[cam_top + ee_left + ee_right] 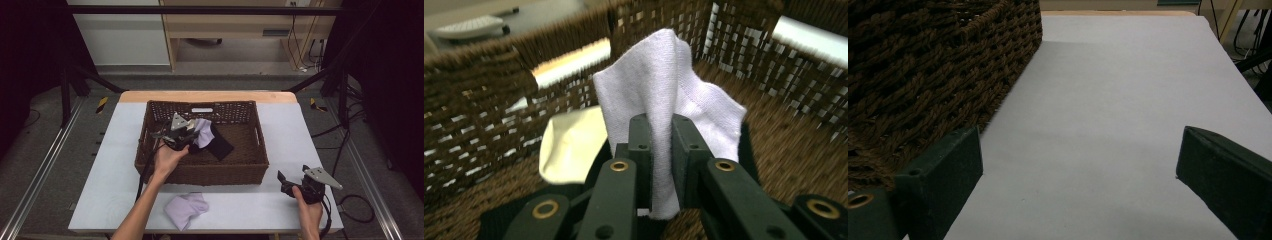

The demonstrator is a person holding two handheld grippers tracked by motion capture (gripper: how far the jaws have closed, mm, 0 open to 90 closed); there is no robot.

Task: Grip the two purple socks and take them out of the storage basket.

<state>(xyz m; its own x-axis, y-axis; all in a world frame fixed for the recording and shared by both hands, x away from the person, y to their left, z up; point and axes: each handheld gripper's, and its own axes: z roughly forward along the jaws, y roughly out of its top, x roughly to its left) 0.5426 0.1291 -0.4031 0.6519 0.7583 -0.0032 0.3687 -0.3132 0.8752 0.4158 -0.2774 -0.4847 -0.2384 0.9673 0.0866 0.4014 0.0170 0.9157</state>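
Left gripper view: the left gripper [660, 131] has its two black jaws pressed together on a pale lilac sock [664, 90], cloth pinched between them and standing up above the tips, a short end hanging below. Behind the sock sits the brown wicker basket [484, 90], its woven walls on both sides with handle slots showing light through. A cream-coloured sock [569, 145] lies low on the basket floor, just beside the jaws on the left of that view. Something black lies under the gripper, blurred, cannot tell what.

High view: the left gripper [192, 137] is inside the basket [200, 175], left half, hand [167, 160] reaching over the near wall. The lilac sock [204, 131] hangs at its tip, touching a black sock [220, 142] that lies on the basket floor near the middle. A second lilac sock [186, 209] lies bunched on the white table [280, 135], in front of the basket, near the front edge.

The right gripper [283, 181] rests low at the table's right front, just off the basket's near right corner, held by the right hand [310, 210]. Right gripper view: its jaws are spread wide with nothing between them, bare table [1108, 100] ahead, the left jaw close beside the basket wall [938, 60].
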